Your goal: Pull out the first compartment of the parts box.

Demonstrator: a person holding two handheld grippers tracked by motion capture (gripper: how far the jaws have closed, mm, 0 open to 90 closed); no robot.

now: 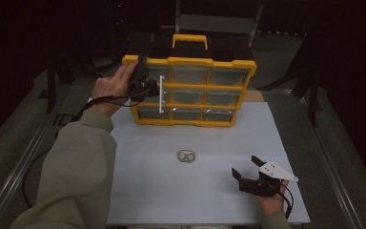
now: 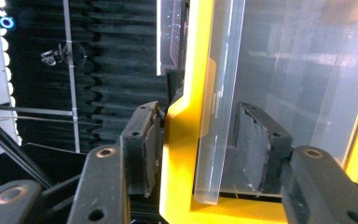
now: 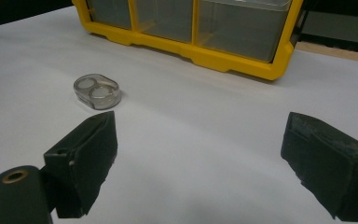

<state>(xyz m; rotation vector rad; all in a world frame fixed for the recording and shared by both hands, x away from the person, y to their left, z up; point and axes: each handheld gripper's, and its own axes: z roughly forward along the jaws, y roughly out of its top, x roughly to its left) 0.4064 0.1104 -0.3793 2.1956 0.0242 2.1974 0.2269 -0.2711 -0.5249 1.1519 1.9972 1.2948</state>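
Observation:
A yellow organiser [image 1: 190,62] with clear drawers stands upright at the far edge of the white mat [image 1: 171,191]. My left gripper [image 1: 145,82] is at its upper left corner. In the left gripper view, the left gripper [image 2: 198,140] has the yellow side frame [image 2: 182,154] and a clear drawer wall [image 2: 212,140] between its jaws. One pad [image 2: 144,149] lies against the frame's outside, and the other sits close behind the clear wall. A small clear double-ring case [image 1: 187,155] [image 3: 97,91] lies mid-mat. My right gripper [image 1: 248,172] [image 3: 198,163] rests open near the mat's front right, holding nothing.
A black carry handle framed in yellow [image 1: 189,40] tops the organiser. The person's sleeve [image 1: 76,176] covers the mat's left front. Metal table rails [image 1: 333,157] run along both sides, with dark stands behind.

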